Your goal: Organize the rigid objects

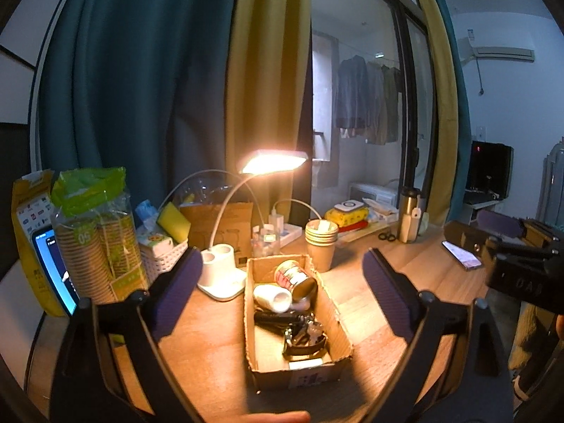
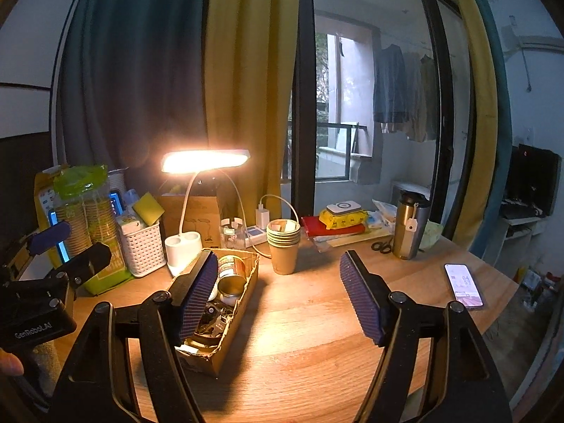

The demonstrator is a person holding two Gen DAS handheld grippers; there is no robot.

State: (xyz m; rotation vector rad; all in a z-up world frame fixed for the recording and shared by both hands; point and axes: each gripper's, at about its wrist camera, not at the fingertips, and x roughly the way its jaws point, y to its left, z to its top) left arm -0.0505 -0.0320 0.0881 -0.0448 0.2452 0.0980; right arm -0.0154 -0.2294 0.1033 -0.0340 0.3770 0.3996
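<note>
An open cardboard box (image 1: 340, 320) lies on the wooden desk under the lamp. Inside it are a tin can (image 1: 294, 276) on its side, a white bottle (image 1: 271, 296), a black stick-shaped item (image 1: 273, 317) and a bunch of keys (image 1: 306, 333). My left gripper (image 1: 282, 257) hovers above the box, open wide, with nothing between its purple pads. My right gripper (image 2: 278, 257) is open too and empty, just right of the box (image 2: 229, 338); its left finger hides part of the box. The can (image 2: 231, 268) shows there too.
A lit desk lamp (image 2: 183, 243) stands behind the box, with stacked paper cups (image 2: 283, 243) to its right. A phone (image 2: 463, 283), steel thermos (image 2: 409, 225) and scissors (image 2: 382, 246) lie at the right. A white basket (image 2: 142, 246) and bagged cups (image 1: 100, 243) crowd the left.
</note>
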